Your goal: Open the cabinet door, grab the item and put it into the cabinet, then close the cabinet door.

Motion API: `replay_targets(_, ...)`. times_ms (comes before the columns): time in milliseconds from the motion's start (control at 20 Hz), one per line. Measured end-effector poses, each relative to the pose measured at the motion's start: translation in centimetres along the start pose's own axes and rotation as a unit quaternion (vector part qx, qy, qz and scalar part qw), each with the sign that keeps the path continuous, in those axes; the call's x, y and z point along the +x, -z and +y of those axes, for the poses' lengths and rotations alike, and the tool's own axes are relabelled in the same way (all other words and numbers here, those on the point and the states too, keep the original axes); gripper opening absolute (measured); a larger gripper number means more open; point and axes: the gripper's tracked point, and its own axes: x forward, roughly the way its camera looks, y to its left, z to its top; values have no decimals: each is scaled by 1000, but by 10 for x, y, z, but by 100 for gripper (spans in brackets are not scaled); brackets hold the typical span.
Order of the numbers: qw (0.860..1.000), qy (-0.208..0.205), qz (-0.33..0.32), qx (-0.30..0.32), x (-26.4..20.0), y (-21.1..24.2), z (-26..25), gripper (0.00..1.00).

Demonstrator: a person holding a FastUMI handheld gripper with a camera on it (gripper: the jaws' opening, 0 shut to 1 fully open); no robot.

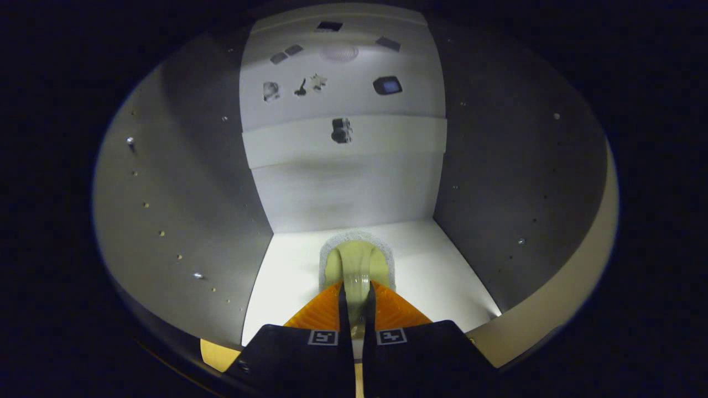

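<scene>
1. Placement step: jaws [357,293] nearly closed, both fingers pinching the brush [358,265] by its handle, inside the cabinet [182,210], low over its floor.
2. Next, judged: release, withdraw, close the door.

Inside the cabinet [182,182], the claw [357,293] grips a pale scrubber's [358,260] handle, its head resting on the floor just ahead.

Pale-green brush [357,265] upright inside cabinet [343,188]

gripper-mounted fisheye, close inside the cabinet [182,182], facing its back wall (along the fingers)
</scene>
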Motion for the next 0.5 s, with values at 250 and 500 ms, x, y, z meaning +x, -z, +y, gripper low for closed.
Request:
replay_targets(250, 1000, 9, 13, 7, 17, 1, 1, 16)
replay_targets(500, 1000, 19, 14, -6, 31, 8, -2, 30)
